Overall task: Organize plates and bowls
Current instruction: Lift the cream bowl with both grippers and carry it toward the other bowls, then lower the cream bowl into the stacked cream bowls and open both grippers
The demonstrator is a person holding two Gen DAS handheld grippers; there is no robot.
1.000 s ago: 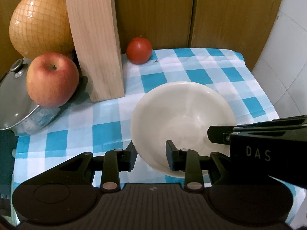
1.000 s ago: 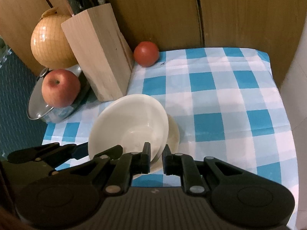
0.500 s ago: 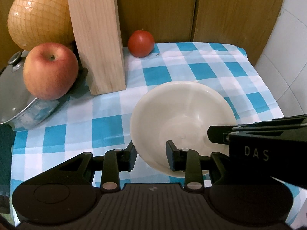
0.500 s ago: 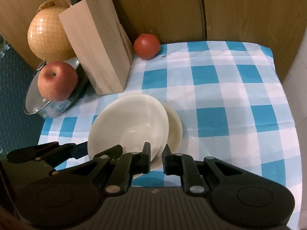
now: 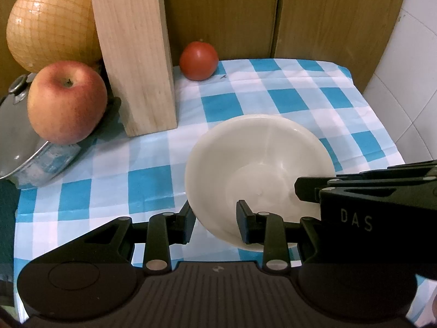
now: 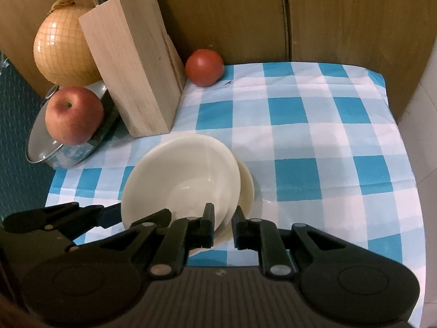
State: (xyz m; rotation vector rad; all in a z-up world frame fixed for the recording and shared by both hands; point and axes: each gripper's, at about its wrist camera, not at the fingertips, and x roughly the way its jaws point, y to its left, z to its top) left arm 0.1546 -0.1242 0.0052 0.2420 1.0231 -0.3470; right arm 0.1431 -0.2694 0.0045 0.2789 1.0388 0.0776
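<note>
The right tool (image 6: 221, 225) pinches the near rim of two nested cream-coloured plastic bowls (image 6: 180, 175), held tilted above the blue-and-white checked cloth (image 6: 314, 142) on the worktop. The left tool (image 5: 215, 222) straddles the same stack's rim with its jaws spread, seemingly not clamping. Held by one edge only, the smooth bowls could slide apart or pivot out, dropping onto the cloth near the pale wooden knife block (image 6: 133, 65).
</note>
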